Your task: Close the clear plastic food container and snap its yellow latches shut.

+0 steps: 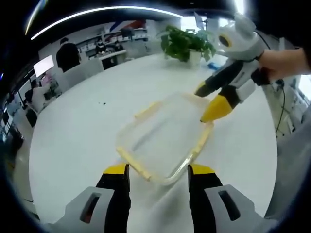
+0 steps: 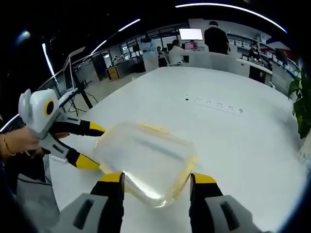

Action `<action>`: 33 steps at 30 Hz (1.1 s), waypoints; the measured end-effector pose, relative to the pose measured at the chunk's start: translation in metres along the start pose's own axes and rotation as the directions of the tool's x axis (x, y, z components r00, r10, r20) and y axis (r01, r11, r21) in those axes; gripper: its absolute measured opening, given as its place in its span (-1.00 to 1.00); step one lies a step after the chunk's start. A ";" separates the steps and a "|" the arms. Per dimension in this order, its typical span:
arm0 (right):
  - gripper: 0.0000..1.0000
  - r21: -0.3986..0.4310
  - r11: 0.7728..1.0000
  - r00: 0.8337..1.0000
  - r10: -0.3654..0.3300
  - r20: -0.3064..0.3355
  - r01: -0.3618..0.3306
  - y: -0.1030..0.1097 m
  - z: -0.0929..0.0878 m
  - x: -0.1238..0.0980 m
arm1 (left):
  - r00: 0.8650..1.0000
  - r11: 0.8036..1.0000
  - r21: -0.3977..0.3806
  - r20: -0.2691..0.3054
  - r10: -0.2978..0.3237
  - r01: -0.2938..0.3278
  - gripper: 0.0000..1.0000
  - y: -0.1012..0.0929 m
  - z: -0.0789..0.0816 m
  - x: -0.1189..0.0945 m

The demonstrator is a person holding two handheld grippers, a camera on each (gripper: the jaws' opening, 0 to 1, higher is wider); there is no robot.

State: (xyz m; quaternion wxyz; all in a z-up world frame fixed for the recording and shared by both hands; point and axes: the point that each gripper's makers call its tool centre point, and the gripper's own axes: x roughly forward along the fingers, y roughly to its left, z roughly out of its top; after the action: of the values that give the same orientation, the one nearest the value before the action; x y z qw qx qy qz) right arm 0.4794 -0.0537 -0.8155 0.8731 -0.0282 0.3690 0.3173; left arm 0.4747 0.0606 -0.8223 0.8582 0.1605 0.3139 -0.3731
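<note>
Jaws apart on both my grippers, straddling clear container (image 1: 163, 143) on tabletop (image 1: 73, 141); right gripper (image 1: 209, 104) at 2 o'clock should press yellow latch (image 1: 200, 145) squarely.

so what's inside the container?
Nothing visible inside the container: the white table shows through its clear lid and walls in both views. The plastic blurs the view, so small or flat contents can't be ruled out. Lid sits on top.

Two cameras face each other from opposite sides of a clear rectangular plastic container with yellow latches (image 1: 163, 141) (image 2: 146, 160), each close above it, looking down across a round white table (image 1: 73, 141) (image 2: 233, 131).
</note>
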 end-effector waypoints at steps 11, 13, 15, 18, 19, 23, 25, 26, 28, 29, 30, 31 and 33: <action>0.06 -0.012 1.000 0.997 -0.003 0.081 0.004 0.005 0.009 -0.015 | 0.996 0.998 -0.061 0.089 0.026 -0.020 0.01 -0.001 0.008 -0.021; 0.06 -0.014 1.000 0.995 -0.010 0.102 0.012 0.006 0.011 -0.019 | 0.990 0.995 -0.093 0.131 0.052 -0.040 0.02 0.002 0.013 -0.028; 0.07 -0.010 1.000 0.993 -0.011 0.119 0.012 0.007 0.013 -0.023 | 0.984 0.993 -0.110 0.163 0.071 -0.053 0.04 0.004 0.018 -0.035; 0.08 -0.011 1.000 0.990 -0.018 0.141 0.019 0.009 0.015 -0.029 | 0.978 0.992 -0.113 0.189 0.085 -0.064 0.07 0.005 0.022 -0.043; 0.08 -0.007 1.000 0.988 -0.019 0.152 0.020 0.009 0.015 -0.032 | 0.977 0.991 -0.117 0.196 0.087 -0.065 0.07 0.005 0.023 -0.047; 0.10 -0.003 1.000 0.983 -0.022 0.180 0.023 0.012 0.016 -0.040 | 0.969 0.991 -0.118 0.230 0.092 -0.066 0.14 0.002 0.028 -0.058; 0.13 0.001 1.000 0.980 -0.024 0.196 0.025 0.014 0.016 -0.044 | 0.959 0.990 -0.123 0.267 0.098 -0.067 0.17 -0.001 0.032 -0.065; 0.13 0.002 1.000 0.979 -0.024 0.203 0.024 0.016 0.017 -0.046 | 0.952 0.988 -0.135 0.286 0.112 -0.076 0.21 0.000 0.034 -0.069; 0.13 0.002 1.000 0.978 -0.029 0.207 0.030 0.018 0.015 -0.051 | 0.944 0.985 -0.143 0.299 0.139 -0.099 0.29 0.003 0.032 -0.077; 0.14 0.002 0.999 0.977 -0.033 0.210 0.033 0.018 0.015 -0.053 | 0.941 0.983 -0.149 0.303 0.149 -0.107 0.32 0.003 0.030 -0.080; 0.15 0.000 0.999 0.976 -0.034 0.216 0.035 0.020 0.014 -0.056 | 0.936 0.980 -0.164 0.313 0.159 -0.112 0.33 0.005 0.029 -0.085; 0.16 -0.001 0.999 0.975 -0.033 0.219 0.034 0.020 0.014 -0.058 | 0.933 0.978 -0.176 0.319 0.167 -0.114 0.33 0.005 0.028 -0.088; 0.18 0.004 0.999 0.972 -0.033 0.233 0.033 0.022 0.014 -0.062 | 0.924 0.973 -0.195 0.335 0.186 -0.126 0.34 0.006 0.027 -0.097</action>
State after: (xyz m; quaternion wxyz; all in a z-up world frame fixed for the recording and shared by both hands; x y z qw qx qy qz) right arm 0.4426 -0.0651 -0.7604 0.9155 0.0030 0.2637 0.3037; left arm 0.4401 0.1032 -0.7378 0.9379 0.0424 0.1728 -0.2979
